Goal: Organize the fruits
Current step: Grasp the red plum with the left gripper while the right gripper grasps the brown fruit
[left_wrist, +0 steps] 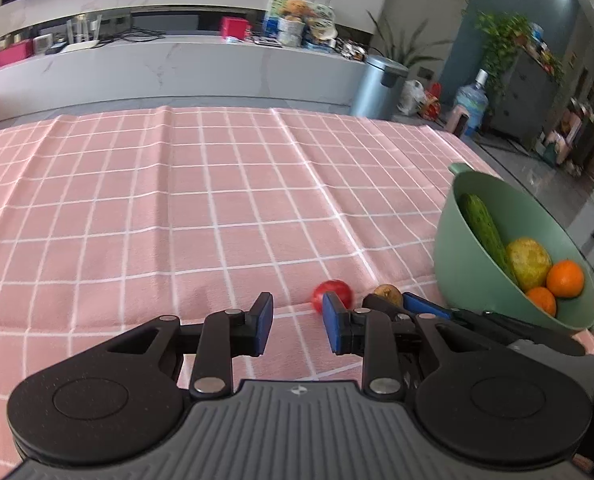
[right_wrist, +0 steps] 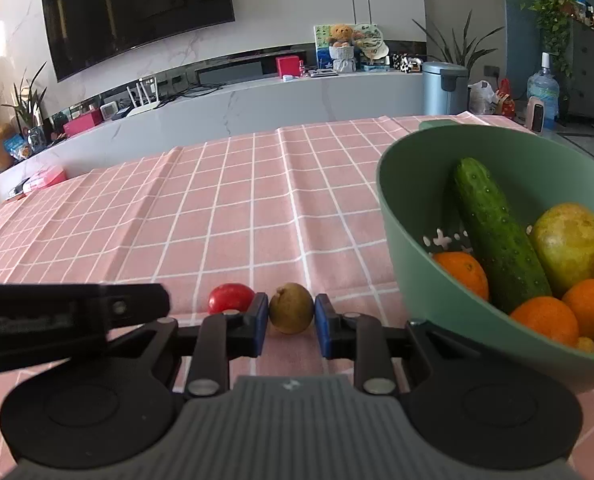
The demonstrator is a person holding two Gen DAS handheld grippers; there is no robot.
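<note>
Straddling the small round olive-brown fruit [right_wrist: 291, 314] on the pink checked worktop [right_wrist: 233, 208], right gripper [right_wrist: 291, 322] jaws gape, not gripping; left gripper [left_wrist: 297, 322] idles open. Probably firm, rollable: pinch mid-belly.

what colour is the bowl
Green bowl, shown best in the right wrist view.

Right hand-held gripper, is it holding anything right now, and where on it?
Nothing is held yet. The right hand-held gripper is open, its blue pads on either side of the brownish-green fruit on the tablecloth, with small gaps showing. The left hand-held gripper is open and empty.
</note>
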